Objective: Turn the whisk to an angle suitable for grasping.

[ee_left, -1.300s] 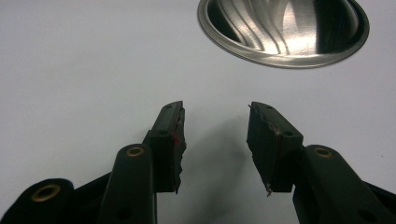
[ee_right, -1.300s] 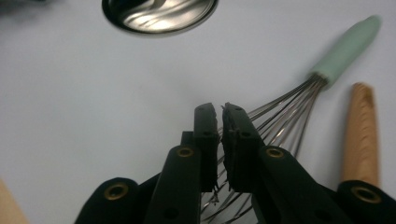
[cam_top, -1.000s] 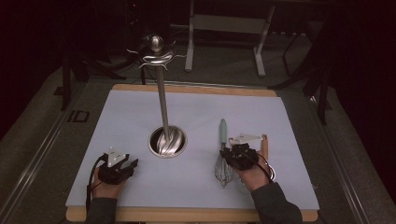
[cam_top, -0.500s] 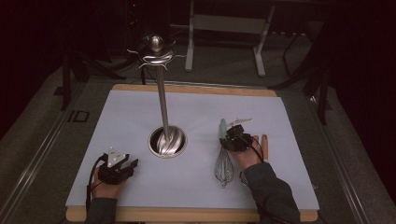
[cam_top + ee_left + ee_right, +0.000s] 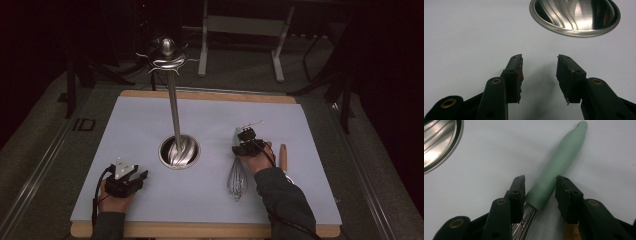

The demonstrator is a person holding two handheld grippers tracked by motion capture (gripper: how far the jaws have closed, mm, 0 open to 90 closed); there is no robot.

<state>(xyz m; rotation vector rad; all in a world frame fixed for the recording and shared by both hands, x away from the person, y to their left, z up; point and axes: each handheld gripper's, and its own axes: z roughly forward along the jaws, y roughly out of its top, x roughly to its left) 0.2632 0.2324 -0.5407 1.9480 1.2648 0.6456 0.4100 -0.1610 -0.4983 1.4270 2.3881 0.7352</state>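
Whisk [image 5: 554, 170] lay between the two jaws of the right tool [image 5: 540, 186], where its pale green handle met the wires. The jaws had just been opening and stood spread on both sides of the handle; whether the pads touched it was not clear. In the right gripper view the handle ran away from the tool, slanting to the upper right, with its rounded end far from the jaws. In the high view the whisk [image 5: 238, 175] lay flat on the worktop [image 5: 130, 125], its long axis running almost straight from the far side toward the person, handle away and wire head [image 5: 237, 184] near the person. The right tool [image 5: 246, 142] sat over the handle. Just beside it on the right lay a wooden stick [image 5: 283, 157]. To the left stood a steel stand [image 5: 178, 151] with a round base and tall post. The left tool [image 5: 539, 72] rested well apart, its jaws spread with nothing between them.
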